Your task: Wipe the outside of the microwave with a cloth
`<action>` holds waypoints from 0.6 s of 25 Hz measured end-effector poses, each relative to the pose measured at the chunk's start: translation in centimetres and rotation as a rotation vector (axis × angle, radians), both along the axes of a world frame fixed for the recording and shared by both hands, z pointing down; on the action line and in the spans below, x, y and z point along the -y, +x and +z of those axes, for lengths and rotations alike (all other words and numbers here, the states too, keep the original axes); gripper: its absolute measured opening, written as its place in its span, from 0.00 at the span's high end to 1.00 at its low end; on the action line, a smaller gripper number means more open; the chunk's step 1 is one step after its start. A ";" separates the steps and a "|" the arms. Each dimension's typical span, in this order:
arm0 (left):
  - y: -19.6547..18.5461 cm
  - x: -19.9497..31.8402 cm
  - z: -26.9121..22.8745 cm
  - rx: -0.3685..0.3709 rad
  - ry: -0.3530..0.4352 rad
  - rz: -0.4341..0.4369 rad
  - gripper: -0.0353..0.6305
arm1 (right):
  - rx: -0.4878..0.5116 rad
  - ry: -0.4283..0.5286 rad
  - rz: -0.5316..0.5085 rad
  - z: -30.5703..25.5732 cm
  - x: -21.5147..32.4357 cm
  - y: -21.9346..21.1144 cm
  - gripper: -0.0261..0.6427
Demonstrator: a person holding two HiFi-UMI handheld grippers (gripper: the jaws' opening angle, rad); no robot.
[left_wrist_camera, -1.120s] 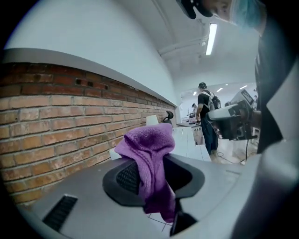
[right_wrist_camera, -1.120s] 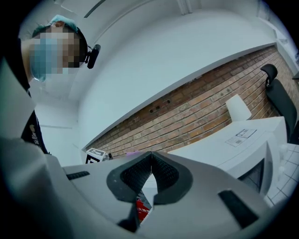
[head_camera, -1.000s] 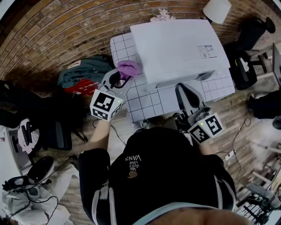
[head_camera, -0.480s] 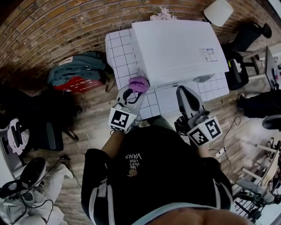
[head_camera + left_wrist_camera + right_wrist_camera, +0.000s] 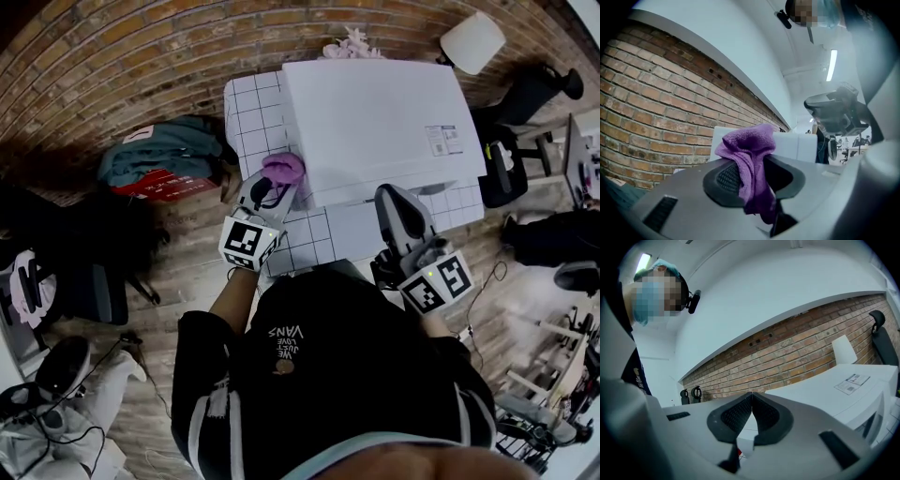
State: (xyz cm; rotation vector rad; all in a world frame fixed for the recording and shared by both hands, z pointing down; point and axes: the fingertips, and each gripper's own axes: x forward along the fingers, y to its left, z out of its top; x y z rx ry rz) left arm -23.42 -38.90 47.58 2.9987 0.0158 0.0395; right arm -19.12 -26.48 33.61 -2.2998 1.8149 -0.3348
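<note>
Cloth of purple terry (image 5: 284, 169) at front-left corner of white box-shaped microwave (image 5: 375, 122).
Left gripper (image 5: 275, 185) is clamped on the cloth, wad bulging past the tips and set vs. the microwave's left side edge; real contact can't be told. Right gripper (image 5: 392, 194) is clenched on nothing, tips meeting, held near the microwave's front face over the table's front part. Open room: a bare strip of table left of the microwave, a narrower strip in front; the back sits near the wall. Count: 1 cloth, 1 microwave, 2 grippers, 1 table. White square-tiled table (image 5: 255, 112) stands by a red brick wall (image 5: 141, 56), on wood plank floor (image 5: 187, 272) w/ a teal bag (image 5: 164, 155) to its left.
</note>
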 end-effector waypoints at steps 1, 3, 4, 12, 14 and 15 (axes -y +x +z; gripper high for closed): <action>0.5 0.7 0.1 0.001 -0.006 -0.006 0.75 | -0.002 -0.001 -0.002 -0.1 0.1 0.4 0.96; 1.8 2.3 0.2 0.001 -0.012 -0.015 0.75 | -0.004 -0.003 -0.004 -0.1 0.2 1.2 0.96; 2.5 3.1 0.3 0.000 -0.009 -0.020 0.75 | -0.004 -0.006 -0.003 -0.2 0.3 1.7 0.96; 7.9 10.3 0.4 0.015 0.043 -0.079 0.75 | -0.002 -0.026 0.008 -0.3 0.1 5.7 0.96; 9.1 11.9 0.5 0.020 0.045 -0.095 0.75 | -0.001 -0.026 0.009 -0.3 0.1 6.5 0.96; 9.6 12.5 0.5 0.025 0.050 -0.101 0.75 | -0.001 -0.025 0.009 -0.3 0.0 6.9 0.96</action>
